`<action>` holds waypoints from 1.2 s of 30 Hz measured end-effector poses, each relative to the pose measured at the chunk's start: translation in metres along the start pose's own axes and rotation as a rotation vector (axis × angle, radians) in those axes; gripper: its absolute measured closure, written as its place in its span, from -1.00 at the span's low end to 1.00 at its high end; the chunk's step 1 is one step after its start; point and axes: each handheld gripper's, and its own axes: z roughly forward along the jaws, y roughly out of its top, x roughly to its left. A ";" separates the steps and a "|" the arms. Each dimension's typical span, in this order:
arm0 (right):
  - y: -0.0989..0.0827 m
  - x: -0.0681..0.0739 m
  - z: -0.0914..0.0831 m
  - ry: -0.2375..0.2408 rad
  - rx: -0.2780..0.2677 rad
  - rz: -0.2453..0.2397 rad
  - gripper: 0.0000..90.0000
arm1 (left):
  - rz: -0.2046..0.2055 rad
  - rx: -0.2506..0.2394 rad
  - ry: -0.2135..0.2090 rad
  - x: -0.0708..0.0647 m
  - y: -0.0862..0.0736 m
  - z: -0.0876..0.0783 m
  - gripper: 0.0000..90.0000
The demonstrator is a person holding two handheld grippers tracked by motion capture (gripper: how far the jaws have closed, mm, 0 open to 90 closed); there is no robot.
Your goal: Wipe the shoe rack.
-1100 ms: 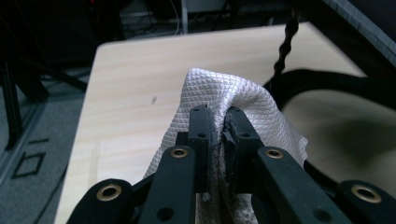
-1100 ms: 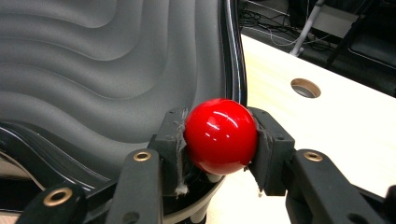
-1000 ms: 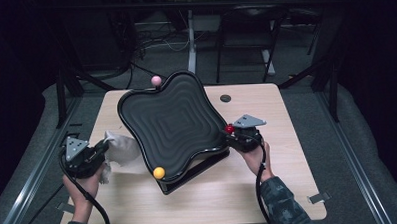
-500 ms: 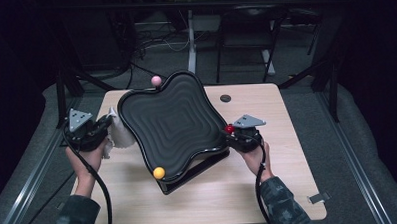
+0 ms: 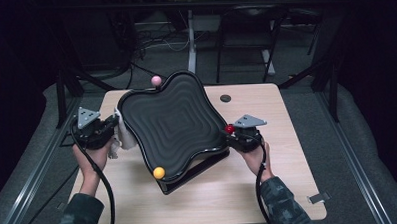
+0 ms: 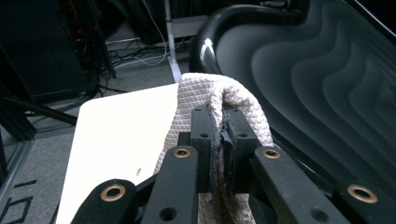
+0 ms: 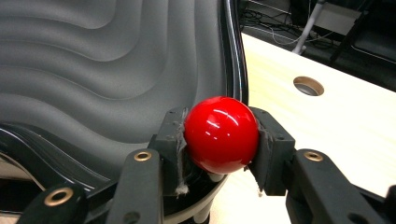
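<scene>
The left gripper has its jaws pinched tight on a fold of white waffle-weave cloth, which bulges up over the jaw tips and hangs down below them; in the high view this gripper sits at the left edge of the tray with the cloth bunched between it and the tray's rim. Just beyond the cloth, to the right of these jaws, rises the glossy black wavy tray, its inside stepped in rippled contours. The right gripper is clamped on a shiny red ball knob, one pad pressed against each side of it; the knob stands at the tray's rim, and in the high view the right gripper holds the red ball at the tray's right edge. Outward from there, the tray rests tilted on the light wooden table, with a yellow ball knob on its near corner and a pink ball knob on its far corner. Past the right gripper, farther across the table, lies a round cable hole. No brand, label or readable writing appears on the grippers, tray or cloth.
</scene>
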 end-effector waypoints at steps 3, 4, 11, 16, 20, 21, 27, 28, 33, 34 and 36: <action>0.000 0.000 0.000 0.002 0.001 0.000 0.33 | 0.018 0.007 -0.007 -0.004 -0.004 -0.001 0.86; 0.000 0.001 0.000 0.004 0.002 -0.002 0.33 | 0.038 0.014 -0.012 -0.009 -0.008 -0.002 0.87; 0.000 0.001 0.000 0.007 0.003 -0.003 0.33 | 0.051 0.012 -0.039 -0.018 -0.016 -0.006 0.87; 0.000 0.001 0.000 0.004 0.005 -0.004 0.33 | 0.059 0.015 -0.068 -0.029 -0.025 -0.010 0.86; 0.000 0.001 0.000 0.001 0.005 -0.005 0.33 | 0.069 0.032 -0.095 -0.034 -0.031 -0.012 0.86; 0.000 0.002 0.000 0.001 0.005 -0.005 0.33 | 0.066 0.035 -0.104 -0.035 -0.033 -0.013 0.86; 0.000 0.002 0.000 0.003 0.009 -0.010 0.33 | 0.069 0.059 -0.127 -0.040 -0.042 -0.014 0.86; 0.000 0.002 0.000 0.002 0.009 -0.010 0.33 | 0.077 0.066 -0.134 -0.042 -0.044 -0.015 0.86; 0.000 0.002 0.000 0.002 0.010 -0.012 0.33 | 0.067 0.073 -0.149 -0.045 -0.048 -0.018 0.86; 0.000 0.002 0.000 0.002 0.009 -0.012 0.33 | 0.069 0.079 -0.158 -0.047 -0.050 -0.020 0.86; 0.000 0.002 0.000 0.003 0.010 -0.013 0.33 | 0.071 0.085 -0.165 -0.050 -0.052 -0.022 0.86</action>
